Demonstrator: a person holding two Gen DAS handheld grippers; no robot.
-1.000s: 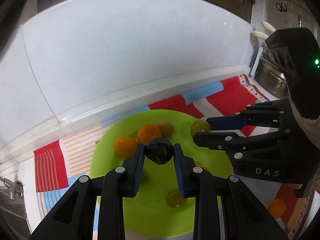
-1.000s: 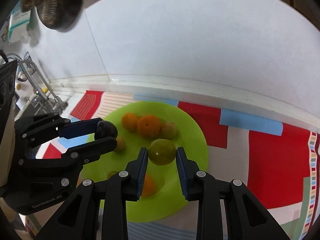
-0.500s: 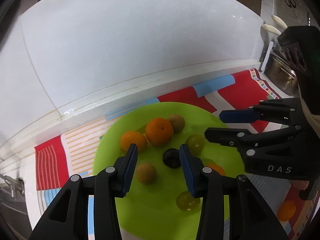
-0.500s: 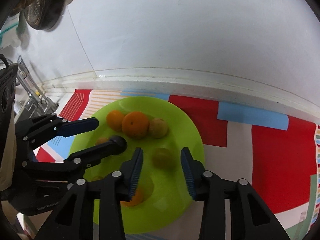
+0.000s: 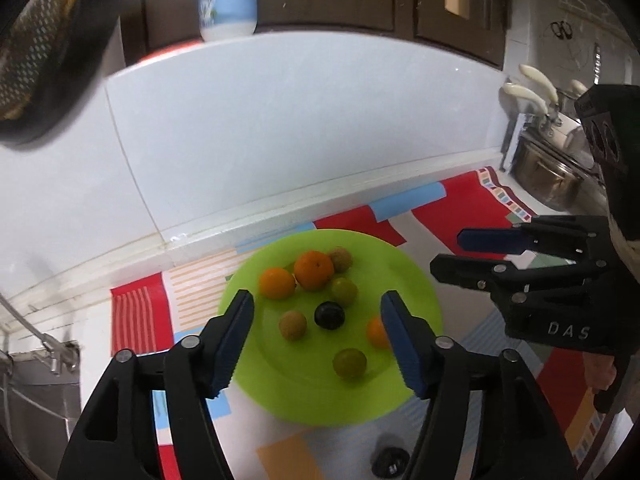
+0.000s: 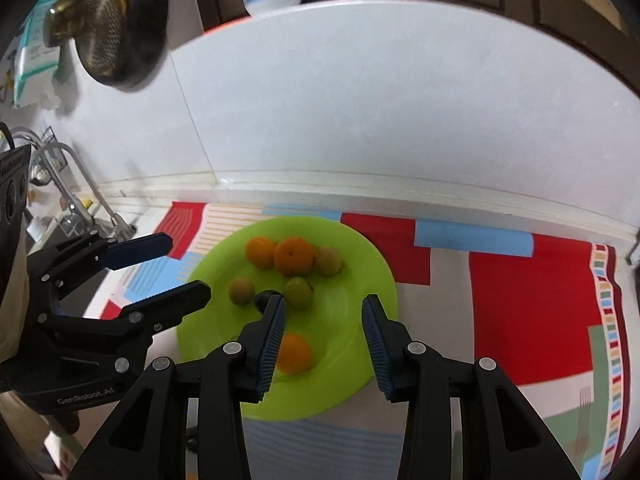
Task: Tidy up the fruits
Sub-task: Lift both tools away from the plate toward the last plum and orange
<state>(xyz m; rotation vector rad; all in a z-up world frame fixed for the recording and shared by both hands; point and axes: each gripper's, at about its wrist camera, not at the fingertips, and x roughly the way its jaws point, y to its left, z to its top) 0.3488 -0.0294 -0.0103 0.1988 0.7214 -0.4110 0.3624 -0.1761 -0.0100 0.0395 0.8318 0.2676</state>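
Now fruit on green plate (image 5: 416,292) — grippers empty.

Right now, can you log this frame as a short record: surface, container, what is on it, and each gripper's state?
surface: patterned mat against a white wall
container: green plate
contents: three orange fruits, two green fruits, two tan fruits, one dark plum, all loose on the plate
left gripper: open, jaws just opening, nothing between them
right gripper: open, empty, above the plate
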